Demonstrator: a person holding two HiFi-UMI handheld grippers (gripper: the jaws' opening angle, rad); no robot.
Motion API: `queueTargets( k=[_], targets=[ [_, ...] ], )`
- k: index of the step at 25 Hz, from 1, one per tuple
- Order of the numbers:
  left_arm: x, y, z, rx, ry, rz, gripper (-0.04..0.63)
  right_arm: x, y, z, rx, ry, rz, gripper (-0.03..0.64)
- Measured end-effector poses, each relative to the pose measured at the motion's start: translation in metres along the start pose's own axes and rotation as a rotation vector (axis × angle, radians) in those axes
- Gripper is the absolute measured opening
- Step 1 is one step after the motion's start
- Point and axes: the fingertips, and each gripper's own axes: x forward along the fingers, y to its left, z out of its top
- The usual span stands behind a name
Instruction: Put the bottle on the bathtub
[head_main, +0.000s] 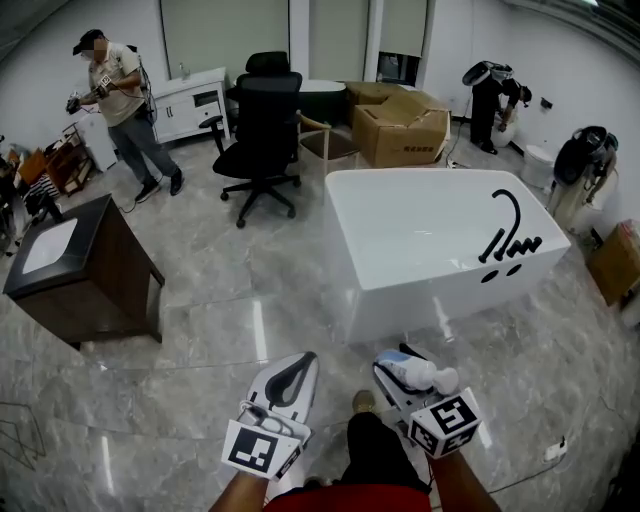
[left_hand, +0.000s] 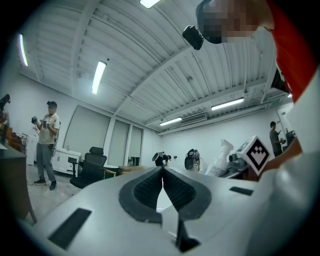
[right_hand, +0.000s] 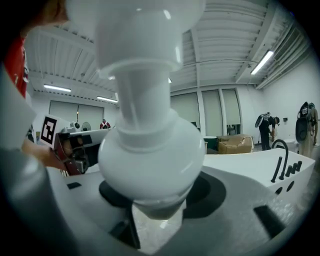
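Bottle (right_hand: 145, 150) wedged between the right gripper (right_hand: 152, 212)'s fingers (right_hand: 220, 192)

Cropped at the top edge, left of the bathtub (right_hand: 245, 162): bottle (right_hand: 145, 150) in the right gripper (right_hand: 156, 220). Unreadably small beyond the bathtub: print on cardboard boxes (head_main: 400, 125).

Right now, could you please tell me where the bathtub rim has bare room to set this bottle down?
The bathtub rim is bare along the end facing the office chair and along the far side by the cardboard boxes. The opposite end is crowded by the black faucet and its knobs.
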Motion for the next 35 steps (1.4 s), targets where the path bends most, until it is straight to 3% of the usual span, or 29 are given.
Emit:
queueTargets(
  k=[14,20,29,35],
  targets=[
    [0.227,0.099,-0.053,0.046,0.045,0.193,0.012,0.182,-0.199,-0.051,-0.113,0.163,0.095,0.242],
    [0.295,0.123,-0.087,0.063,0.100,0.256,0.012,0.239,-0.252,-0.080,-0.138,0.227,0.160,0.242],
    [0.356,0.154,-0.135,0.034,0.173,0.237,0.012,0.307,-0.298,-0.147,-0.108,0.339,0.164,0.242],
    [0.370,0.170,-0.189,-0.031,0.268,0.202,0.012,0.345,-0.318,-0.194,-0.077,0.399,0.141,0.242]
  ],
)
